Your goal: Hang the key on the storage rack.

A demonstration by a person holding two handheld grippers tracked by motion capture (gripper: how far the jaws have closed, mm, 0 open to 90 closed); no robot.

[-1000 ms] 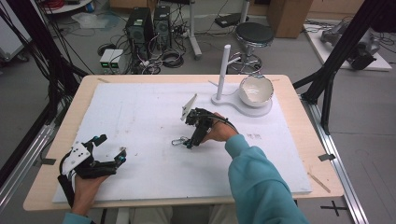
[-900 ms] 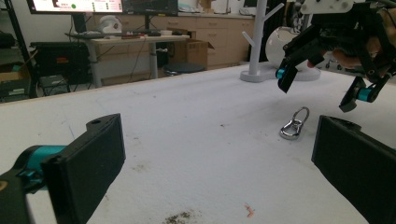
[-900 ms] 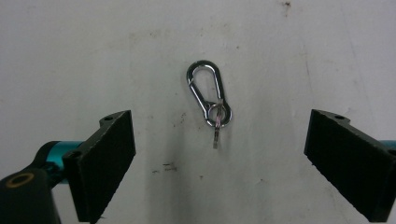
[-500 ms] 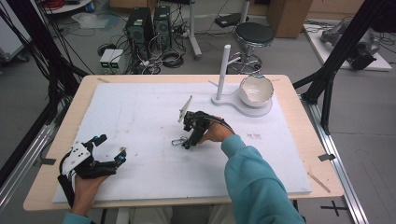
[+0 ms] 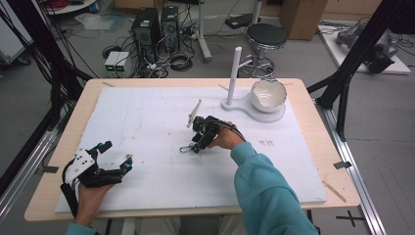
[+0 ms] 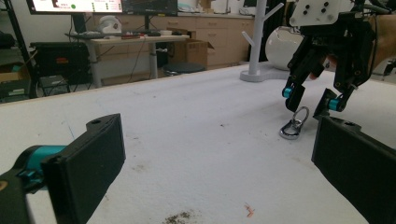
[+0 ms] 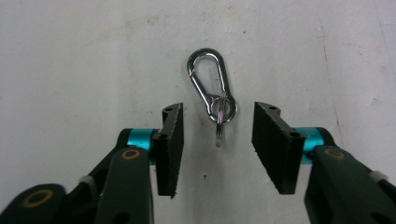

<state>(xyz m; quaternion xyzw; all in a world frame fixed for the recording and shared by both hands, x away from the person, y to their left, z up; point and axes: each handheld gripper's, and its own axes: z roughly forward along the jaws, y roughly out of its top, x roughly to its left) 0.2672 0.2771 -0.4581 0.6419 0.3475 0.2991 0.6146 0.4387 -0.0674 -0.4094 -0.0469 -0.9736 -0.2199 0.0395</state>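
Nearest the person, the left gripper (image 5: pixel 113 157) rests on the white foam sheet (image 5: pixel 147 122) covering the wooden table (image 5: pixel 313 127), its jaws spread wide around nothing. Farther in, the right gripper (image 7: pixel 217 135) points down at a small shiny metal carabiner clip with a split key ring (image 7: pixel 212 91) lying flat on the sheet. Its jaws have just been closing and now straddle the ring end, with gaps on both sides, so nothing is pinched yet. That narrowing suggests the pick-up is about to land. Beyond stand a white peg stand (image 5: pixel 236 73) and a white bowl (image 5: pixel 267 94).
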